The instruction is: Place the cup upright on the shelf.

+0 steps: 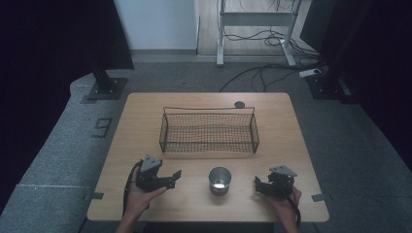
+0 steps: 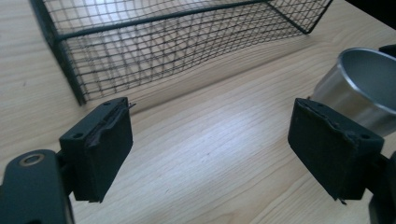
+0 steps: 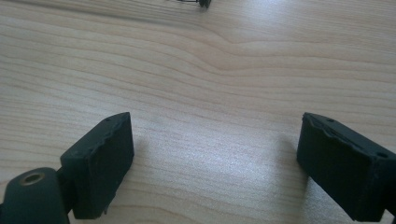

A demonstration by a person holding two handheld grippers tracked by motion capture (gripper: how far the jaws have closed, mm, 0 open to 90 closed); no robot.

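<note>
so far, little of the work looked done. the metal cup [image 1: 219,180] stood upright on the table [image 1: 145,104] near the front edge, between the two grippers and short of the wire basket [image 1: 209,130], which sat mid-table with nothing we could make out inside it. we judged the cup was the thing to be picked up, perhaps for the basket; lifting and placing were all still left.

the left gripper [image 1: 170,178] sat just left of the cup, jaws spread wide with nothing between them; its own view put the cup [image 2: 362,88] just beyond the right-hand pad. the right gripper [image 1: 261,185] rested right of the cup, jaws likewise wide over bare wood.

surface: pale wood-grain top, clean, a small dark disc [image 1: 239,104] at the far edge. room: dim, grey carpet, black curtains at both sides, a desk frame and loose cables behind.
</note>
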